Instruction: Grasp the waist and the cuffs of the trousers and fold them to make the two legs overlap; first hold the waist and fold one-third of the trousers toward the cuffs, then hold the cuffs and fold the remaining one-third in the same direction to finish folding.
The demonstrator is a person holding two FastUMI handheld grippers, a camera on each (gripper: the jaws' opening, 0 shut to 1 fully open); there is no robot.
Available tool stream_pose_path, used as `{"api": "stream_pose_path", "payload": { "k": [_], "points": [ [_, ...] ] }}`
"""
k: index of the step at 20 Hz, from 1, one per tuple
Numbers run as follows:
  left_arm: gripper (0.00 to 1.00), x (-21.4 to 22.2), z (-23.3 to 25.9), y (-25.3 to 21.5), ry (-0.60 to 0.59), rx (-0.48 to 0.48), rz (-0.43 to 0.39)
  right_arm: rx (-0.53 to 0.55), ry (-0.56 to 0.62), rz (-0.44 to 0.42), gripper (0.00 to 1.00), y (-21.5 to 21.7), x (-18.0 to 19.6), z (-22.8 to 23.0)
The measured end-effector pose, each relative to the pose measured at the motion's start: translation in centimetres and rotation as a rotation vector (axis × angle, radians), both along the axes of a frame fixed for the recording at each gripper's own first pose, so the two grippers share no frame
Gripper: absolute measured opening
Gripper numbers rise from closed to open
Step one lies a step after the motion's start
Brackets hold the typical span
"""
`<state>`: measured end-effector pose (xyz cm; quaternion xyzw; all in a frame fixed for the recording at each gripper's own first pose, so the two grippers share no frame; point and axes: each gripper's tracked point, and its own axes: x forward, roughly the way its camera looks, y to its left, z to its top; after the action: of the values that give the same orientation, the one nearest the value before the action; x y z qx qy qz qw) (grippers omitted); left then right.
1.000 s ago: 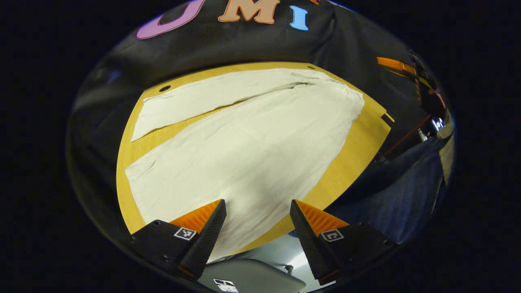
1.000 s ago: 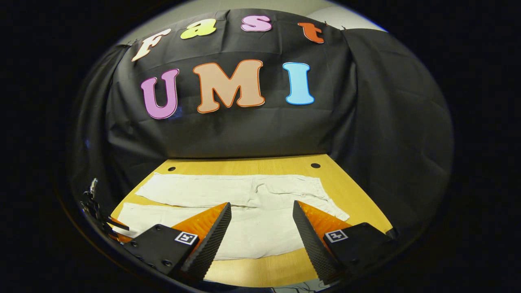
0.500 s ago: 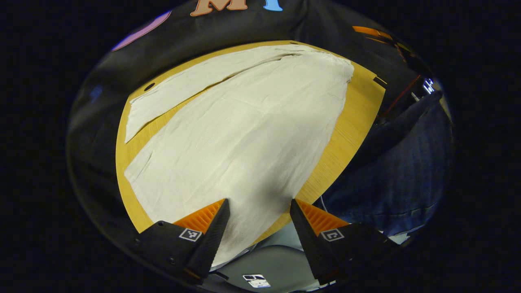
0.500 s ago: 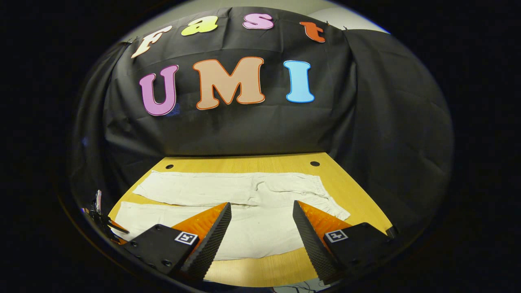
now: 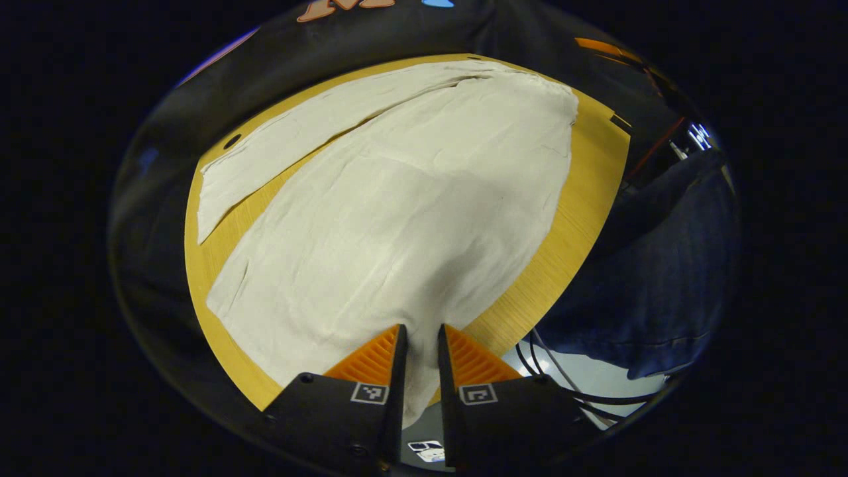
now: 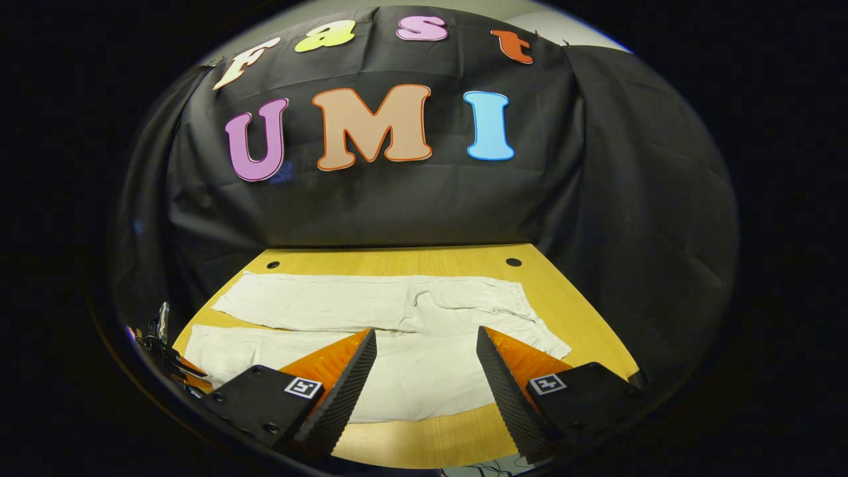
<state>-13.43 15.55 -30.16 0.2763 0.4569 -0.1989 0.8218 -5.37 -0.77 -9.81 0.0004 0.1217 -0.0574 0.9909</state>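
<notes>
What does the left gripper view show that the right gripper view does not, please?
Left gripper view: the left gripper pinching the near edge of the trousers, plus dark blue clothing and cables beside the table. Right gripper view: the right gripper open, hovering over the trousers. Both: the pale trousers spread flat on the wooden table, legs apart.

A wooden desk (image 6: 430, 258) carries pale trousers (image 6: 397, 311) spread flat, the two legs lying apart with a strip of bare wood between them. In the right gripper view, the near leg runs just beyond the fingers (image 6: 344, 377). Two dark holes (image 6: 513, 262) sit in the desk's far edge, past the trousers.
</notes>
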Motion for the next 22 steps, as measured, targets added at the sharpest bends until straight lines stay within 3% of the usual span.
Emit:
{"api": "stream_pose_path", "payload": {
  "k": [3,4,5,12,17,22],
  "points": [
    [0.16,0.7,0.1,0.1,0.006,0.026,-0.046,-0.01,0.007,0.019,0.98,-0.3,0.5,0.1],
    [0.04,0.6,0.2,0.0,0.013,0.023,-0.037,-0.012,0.012,0.028,0.98,-0.4,0.7,-0.1],
    [0.01,0.6,0.2,0.0,0.027,0.018,-0.023,-0.016,0.019,0.039,0.98,-0.5,0.9,-0.2],
    [0.0,0.8,0.0,0.2,0.111,0.067,-0.021,-0.141,0.096,0.195,0.96,-2.4,2.8,-2.5],
    [0.0,0.4,0.2,0.4,0.143,0.091,0.011,-0.303,0.274,0.346,0.97,-5.3,3.4,-7.9],
    [0.0,0.6,0.4,0.6,0.155,0.103,0.029,-0.366,0.465,0.471,0.97,-8.1,3.5,-13.3]
  ]
}}
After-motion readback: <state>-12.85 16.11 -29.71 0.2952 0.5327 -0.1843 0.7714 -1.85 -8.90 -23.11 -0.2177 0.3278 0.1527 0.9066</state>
